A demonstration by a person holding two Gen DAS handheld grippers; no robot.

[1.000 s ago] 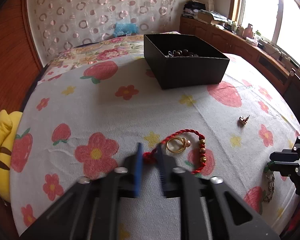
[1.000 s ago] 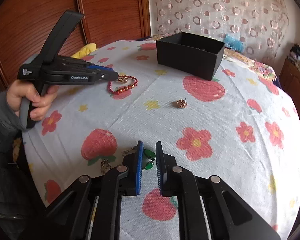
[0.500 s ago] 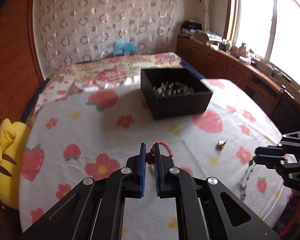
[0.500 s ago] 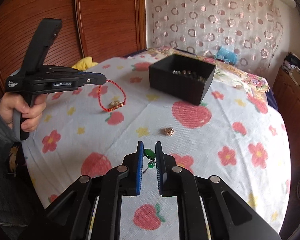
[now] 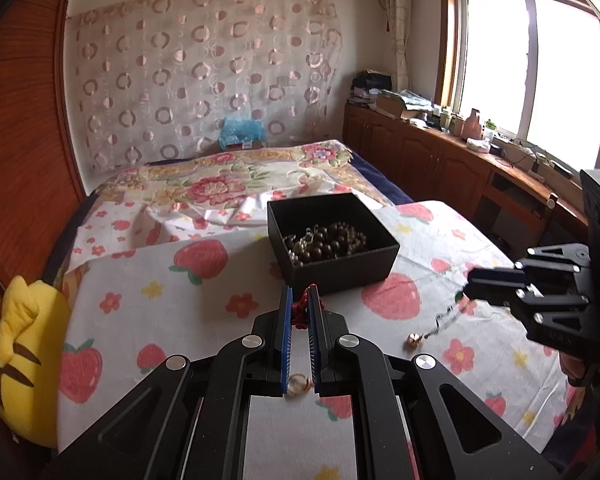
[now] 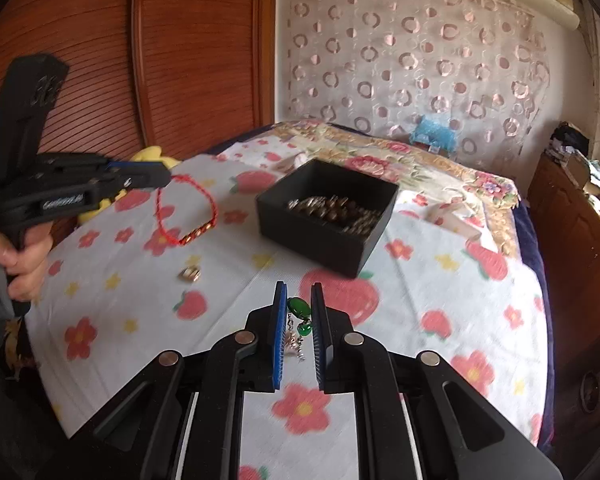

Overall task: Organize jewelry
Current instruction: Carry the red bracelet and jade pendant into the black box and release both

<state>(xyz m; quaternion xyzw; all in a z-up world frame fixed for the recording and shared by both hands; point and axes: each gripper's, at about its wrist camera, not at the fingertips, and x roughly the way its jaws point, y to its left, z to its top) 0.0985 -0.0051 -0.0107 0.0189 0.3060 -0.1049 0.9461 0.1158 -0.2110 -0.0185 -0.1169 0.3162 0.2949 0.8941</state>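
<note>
The left gripper [image 5: 299,308] pinches a red cord bracelet [image 5: 299,312] before the black box [image 5: 332,272].

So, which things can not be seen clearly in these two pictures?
- Left wrist view: most of the red cord bracelet is hidden by the left gripper; its beads show only in the right wrist view.
- Green pendant necklace: its chain is blurred in the right gripper.
- Black box: contents are tangled, too small to count.

red cord bracelet [image 6: 188,216], black box [image 5: 332,240], strawberry-print cloth [image 5: 204,264]
</note>
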